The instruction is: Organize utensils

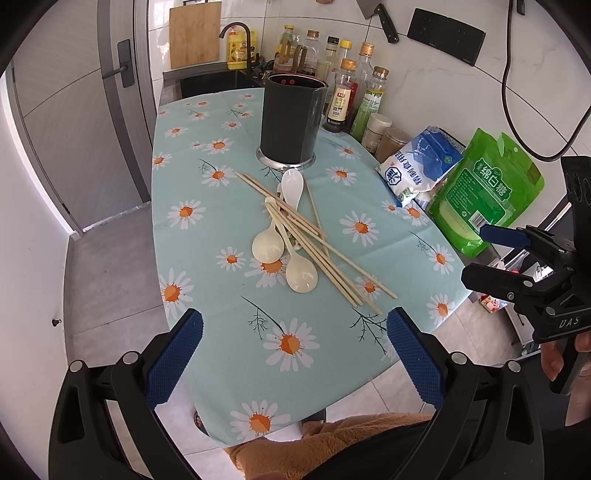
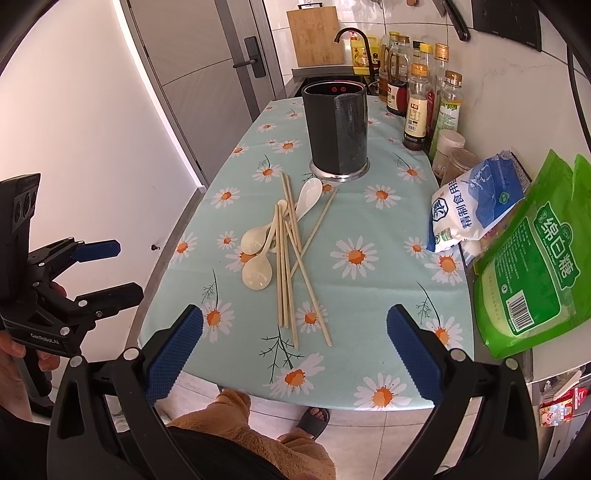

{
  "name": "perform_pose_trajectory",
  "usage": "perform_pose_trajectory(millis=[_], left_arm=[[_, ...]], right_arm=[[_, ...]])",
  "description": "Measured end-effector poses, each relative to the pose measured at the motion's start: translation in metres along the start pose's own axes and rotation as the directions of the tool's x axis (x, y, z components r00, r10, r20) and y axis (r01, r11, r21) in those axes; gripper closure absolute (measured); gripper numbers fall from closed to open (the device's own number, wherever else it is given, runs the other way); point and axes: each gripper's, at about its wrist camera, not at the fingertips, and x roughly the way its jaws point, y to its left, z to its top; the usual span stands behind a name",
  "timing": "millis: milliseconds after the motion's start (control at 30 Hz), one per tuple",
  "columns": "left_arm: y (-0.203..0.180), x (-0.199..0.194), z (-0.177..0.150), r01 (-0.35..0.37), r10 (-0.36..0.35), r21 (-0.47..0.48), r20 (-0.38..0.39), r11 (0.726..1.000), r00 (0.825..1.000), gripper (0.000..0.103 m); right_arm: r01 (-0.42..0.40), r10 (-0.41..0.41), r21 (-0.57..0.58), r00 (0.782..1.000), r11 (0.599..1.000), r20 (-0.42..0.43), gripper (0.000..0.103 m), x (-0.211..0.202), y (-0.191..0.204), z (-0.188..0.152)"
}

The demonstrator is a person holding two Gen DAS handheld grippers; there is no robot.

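Note:
Several wooden chopsticks (image 1: 314, 240) (image 2: 291, 258) lie crossed in a pile on the daisy tablecloth (image 1: 207, 177) (image 2: 369, 314). Two cream spoons (image 1: 267, 247) (image 2: 257, 275) and a white spoon (image 1: 293, 186) (image 2: 308, 194) lie among them. A dark round utensil holder (image 1: 291, 118) (image 2: 338, 129) stands upright behind the pile. My left gripper (image 1: 295, 332) (image 2: 107, 266) is open and empty, above the table's near edge. My right gripper (image 2: 295, 328) (image 1: 484, 254) is open and empty, off the table's right side in the left wrist view.
Oil and sauce bottles (image 1: 345, 96) (image 2: 417, 107) line the wall behind the holder. A blue-white salt bag (image 1: 417, 162) (image 2: 476, 199) and a green sugar bag (image 1: 484, 192) (image 2: 535, 258) lie at the right. A sink with a faucet (image 1: 236, 33) and a cutting board (image 1: 194, 33) stand at the back.

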Motion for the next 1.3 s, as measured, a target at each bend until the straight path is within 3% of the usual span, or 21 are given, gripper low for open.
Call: perform_pose_trajectory(millis=[433, 700, 900, 1000, 1167, 1200, 1300], left_arm=[[-0.002, 0.016, 0.006, 0.022, -0.020, 0.020, -0.056, 1.000, 0.998, 0.006], [0.004, 0.032, 0.007, 0.037, -0.037, 0.002, -0.075, 0.999, 0.996, 0.006], [0.017, 0.051, 0.004, 0.050, -0.053, -0.036, -0.103, 0.998, 0.993, 0.006], [0.024, 0.063, 0.000, 0.048, -0.054, -0.053, -0.121, 0.997, 0.991, 0.006], [0.035, 0.071, -0.006, 0.042, -0.052, -0.074, -0.137, 0.996, 0.989, 0.006], [0.038, 0.073, -0.007, 0.047, -0.058, -0.084, -0.138, 0.995, 0.989, 0.006], [0.042, 0.075, -0.009, 0.068, -0.083, -0.111, -0.139, 0.992, 0.987, 0.006]], right_arm=[[-0.010, 0.010, 0.008, 1.000, 1.000, -0.026, 0.004, 0.015, -0.008, 0.008], [-0.045, 0.046, 0.014, 0.996, 0.999, -0.070, 0.004, 0.047, -0.021, 0.024], [-0.103, 0.104, 0.014, 0.988, 0.995, -0.116, 0.016, 0.082, -0.030, 0.048], [-0.103, 0.100, -0.009, 0.985, 0.995, -0.141, 0.026, 0.104, -0.032, 0.064], [-0.143, 0.131, -0.037, 0.967, 0.989, -0.218, 0.038, 0.149, -0.033, 0.091], [-0.141, 0.127, -0.045, 0.963, 0.989, -0.237, 0.044, 0.160, -0.033, 0.096], [-0.166, 0.145, -0.046, 0.942, 0.985, -0.302, 0.052, 0.187, -0.034, 0.109]])
